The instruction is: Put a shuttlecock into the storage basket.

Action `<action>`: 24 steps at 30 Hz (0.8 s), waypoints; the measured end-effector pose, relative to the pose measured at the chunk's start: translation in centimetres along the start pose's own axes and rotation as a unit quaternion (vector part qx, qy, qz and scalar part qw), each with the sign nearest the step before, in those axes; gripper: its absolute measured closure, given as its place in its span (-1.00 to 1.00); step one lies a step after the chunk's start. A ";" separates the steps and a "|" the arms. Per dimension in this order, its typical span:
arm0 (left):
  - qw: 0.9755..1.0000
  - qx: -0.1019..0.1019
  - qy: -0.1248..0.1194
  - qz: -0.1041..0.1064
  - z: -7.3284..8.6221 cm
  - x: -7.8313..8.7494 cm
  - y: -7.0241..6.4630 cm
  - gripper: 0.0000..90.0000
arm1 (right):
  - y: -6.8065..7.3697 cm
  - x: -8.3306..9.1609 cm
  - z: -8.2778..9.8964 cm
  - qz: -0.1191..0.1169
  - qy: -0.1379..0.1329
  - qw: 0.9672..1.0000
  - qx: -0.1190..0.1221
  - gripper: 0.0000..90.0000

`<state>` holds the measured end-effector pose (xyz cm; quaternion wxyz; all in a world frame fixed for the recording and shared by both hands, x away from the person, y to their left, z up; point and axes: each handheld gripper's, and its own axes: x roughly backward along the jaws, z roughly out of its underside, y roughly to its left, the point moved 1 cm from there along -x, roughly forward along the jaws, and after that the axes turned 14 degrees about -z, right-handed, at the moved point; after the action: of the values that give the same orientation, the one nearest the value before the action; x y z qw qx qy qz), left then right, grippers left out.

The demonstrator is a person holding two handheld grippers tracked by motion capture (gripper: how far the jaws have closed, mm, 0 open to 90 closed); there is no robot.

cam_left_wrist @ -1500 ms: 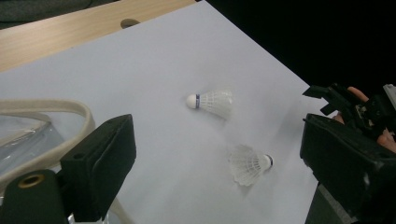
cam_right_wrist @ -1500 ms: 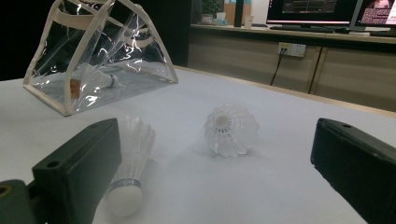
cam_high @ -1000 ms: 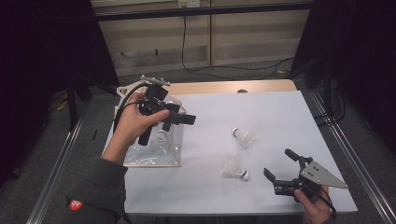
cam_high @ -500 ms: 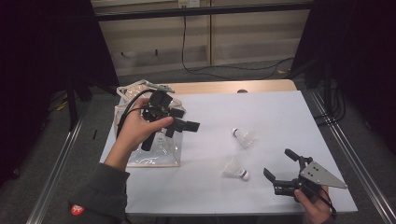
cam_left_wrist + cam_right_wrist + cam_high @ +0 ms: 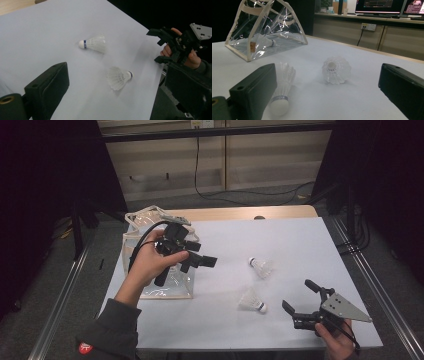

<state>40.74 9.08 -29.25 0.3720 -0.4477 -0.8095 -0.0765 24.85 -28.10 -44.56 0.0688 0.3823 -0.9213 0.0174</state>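
While one shuttlecock (image 5: 268, 42) already lies inside the clear bag (image 5: 265, 28), two more (image 5: 261, 267) (image 5: 252, 300) wait on the counter (image 5: 300, 240); both tongs (image 5: 197, 260) (image 5: 301, 302) gape wide, empty.

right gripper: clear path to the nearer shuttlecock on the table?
Probably yes. The right gripper is open and low by the table's near right edge, with the nearer shuttlecock lying just to its left on bare white table. Nothing lies between them; the second shuttlecock lies farther back.
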 end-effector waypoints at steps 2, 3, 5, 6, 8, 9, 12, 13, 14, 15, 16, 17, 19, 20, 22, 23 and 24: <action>1.000 -0.002 0.001 0.001 0.1 -0.1 -0.1 -0.88 | 0.0 0.0 0.0 0.000 -0.001 1.000 0.000 -0.96; 1.000 -0.001 0.001 0.003 0.2 -0.2 -0.1 -0.88 | 0.0 0.0 0.0 0.000 -0.001 1.000 0.000 -0.96; 1.000 -0.002 0.002 0.004 0.3 -0.3 -0.2 -0.88 | 0.0 0.0 0.0 0.000 0.000 1.000 0.001 -0.96; 1.000 -0.002 0.003 0.004 0.4 -0.4 -0.2 -0.89 | 0.0 0.0 0.0 0.000 0.000 1.000 0.000 -0.96; 1.000 -0.002 0.004 0.008 0.5 -0.5 -0.1 -0.89 | 0.0 0.0 0.0 0.000 0.001 1.000 0.001 -0.96; 1.000 0.000 0.003 0.009 0.6 -0.5 -0.1 -0.90 | 0.0 0.0 0.0 0.000 0.000 1.000 0.000 -0.96; 1.000 0.002 0.005 0.010 0.7 -0.7 -0.1 -0.91 | 0.0 0.0 0.0 0.000 0.000 1.000 0.000 -0.96; 1.000 0.001 0.005 0.012 0.8 -0.7 -0.1 -0.91 | 0.0 0.0 0.0 0.000 0.000 1.000 0.000 -0.96; 1.000 0.002 0.006 0.014 0.8 -0.8 -0.1 -0.91 | 0.0 0.0 0.0 0.000 0.000 1.000 0.001 -0.96; 1.000 0.001 0.006 0.016 0.9 -0.8 -0.2 -0.92 | 0.0 0.0 0.0 0.000 0.000 1.000 0.001 -0.96; 1.000 0.000 0.006 0.017 1.0 -0.9 -0.2 -0.92 | 0.0 0.0 0.0 0.000 -0.001 1.000 0.000 -0.96; 1.000 0.000 0.006 0.019 1.0 -0.9 -0.2 -0.93 | 0.0 0.0 0.0 0.000 -0.001 1.000 -0.001 -0.96; 1.000 -0.002 0.007 0.019 1.1 -1.0 -0.3 -0.93 | 0.0 0.0 0.0 0.000 -0.001 1.000 0.000 -0.96; 1.000 0.000 0.007 0.019 1.1 -1.1 -0.4 -0.93 | 0.0 0.0 0.0 0.000 -0.001 1.000 -0.001 -0.96; 1.000 -0.004 0.008 0.020 1.3 -1.2 -0.4 -0.93 | 0.0 0.0 0.0 0.000 0.001 1.000 0.001 -0.96; 1.000 -0.003 0.009 0.019 1.3 -1.3 -0.4 -0.93 | 0.0 0.0 0.0 0.000 0.001 1.000 0.001 -0.96; 1.000 -0.004 0.010 0.019 1.4 -1.3 -0.4 -0.93 | 0.0 0.0 0.0 0.000 0.000 1.000 0.001 -0.96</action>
<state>40.12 8.61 -31.06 0.3797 -0.4639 -0.7966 -0.0771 24.86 -28.10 -44.56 0.0685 0.3822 -0.9214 0.0187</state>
